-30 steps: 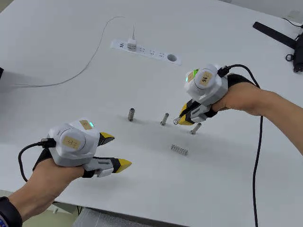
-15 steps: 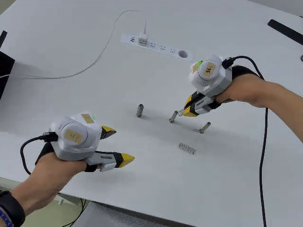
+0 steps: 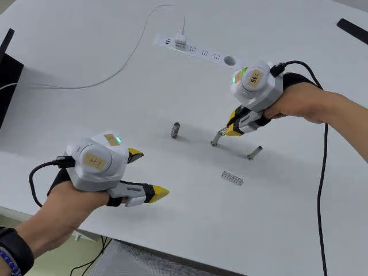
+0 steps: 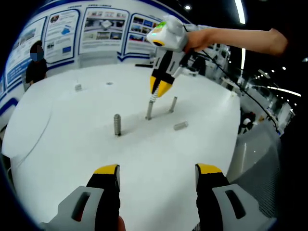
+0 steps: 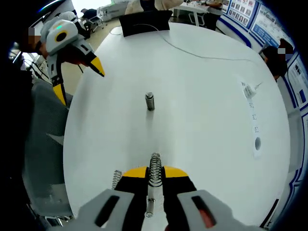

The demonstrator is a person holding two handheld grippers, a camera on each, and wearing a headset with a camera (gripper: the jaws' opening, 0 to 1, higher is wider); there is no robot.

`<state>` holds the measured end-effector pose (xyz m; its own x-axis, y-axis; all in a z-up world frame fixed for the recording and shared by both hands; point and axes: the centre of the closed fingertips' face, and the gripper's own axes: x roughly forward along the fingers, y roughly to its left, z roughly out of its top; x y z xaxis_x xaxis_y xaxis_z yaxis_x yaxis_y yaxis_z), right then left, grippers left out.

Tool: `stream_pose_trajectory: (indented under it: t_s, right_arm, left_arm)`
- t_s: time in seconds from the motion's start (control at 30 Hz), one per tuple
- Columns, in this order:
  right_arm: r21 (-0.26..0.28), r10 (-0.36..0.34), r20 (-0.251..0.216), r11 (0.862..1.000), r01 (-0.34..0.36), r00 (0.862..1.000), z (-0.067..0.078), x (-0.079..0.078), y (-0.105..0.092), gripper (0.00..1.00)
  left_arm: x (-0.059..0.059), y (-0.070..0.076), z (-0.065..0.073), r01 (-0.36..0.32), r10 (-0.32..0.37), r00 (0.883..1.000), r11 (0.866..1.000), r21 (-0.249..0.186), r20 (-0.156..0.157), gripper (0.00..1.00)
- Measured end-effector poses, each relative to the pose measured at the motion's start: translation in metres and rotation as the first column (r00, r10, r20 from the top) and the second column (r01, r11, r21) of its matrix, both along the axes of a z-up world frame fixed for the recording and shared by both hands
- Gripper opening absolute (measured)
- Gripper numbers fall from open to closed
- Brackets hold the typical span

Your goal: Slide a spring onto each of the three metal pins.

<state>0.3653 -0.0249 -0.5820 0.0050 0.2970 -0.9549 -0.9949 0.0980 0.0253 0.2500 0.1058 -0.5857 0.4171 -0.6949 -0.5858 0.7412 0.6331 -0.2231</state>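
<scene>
right tongs [image 3: 232,130] clamped on spring [image 5: 154,166], over middle pin [image 3: 215,138], tabletop [image 3: 86,115] centre | left tongs [image 3: 148,172] apart, idle near front edge | risk: off-axis spring buckling or popping free at pin tip

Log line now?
right gripper: shut on spring at middle pin | left gripper: open | leftmost pin: sprung | loose spring: on table

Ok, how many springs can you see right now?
3. A fitted spring stands upright at the left; a held spring is in the right gripper over the middle pin; a loose spring lies on the table. None seems hidden.
</scene>
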Motion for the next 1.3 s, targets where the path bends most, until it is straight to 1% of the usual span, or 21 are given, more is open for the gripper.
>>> stream_pose_trajectory:
  t_s: [0.2,0.43,0.57,0.93,1.1,1.3]
  right_arm:
    - [-0.005,0.009,-0.009,1.0,-0.009,1.0,-0.003,-0.001,0.002,0.12]
    - [-0.019,0.022,-0.015,1.0,-0.022,1.0,-0.009,-0.001,0.004,0.12]
    - [-0.011,0.013,-0.017,1.0,-0.014,1.0,-0.009,0.002,0.007,0.12]
    - [-0.021,0.02,-0.017,1.0,-0.02,1.0,-0.009,0.004,0.013,0.13]
    - [-0.044,0.043,-0.013,0.998,-0.043,0.999,-0.015,0.003,0.015,0.13]
    - [-0.045,0.043,-0.018,0.998,-0.044,0.999,-0.024,0.002,0.018,0.13]
  left_arm:
    - [0.0,-0.001,-0.001,-0.002,0.002,1.0,1.0,-0.009,-0.008,0.64]
    - [0.001,-0.001,0.0,-0.001,0.001,1.0,1.0,-0.008,-0.005,0.64]
    - [0.0,-0.002,0.0,-0.004,0.004,1.0,1.0,-0.014,-0.01,0.64]
    - [-0.005,-0.007,-0.004,0.012,-0.012,1.0,1.0,-0.017,-0.025,0.63]
    - [-0.006,-0.007,-0.004,0.014,-0.015,0.999,1.0,-0.017,-0.028,0.63]
    - [-0.006,-0.005,-0.005,0.008,-0.008,0.999,1.0,-0.017,-0.031,0.63]
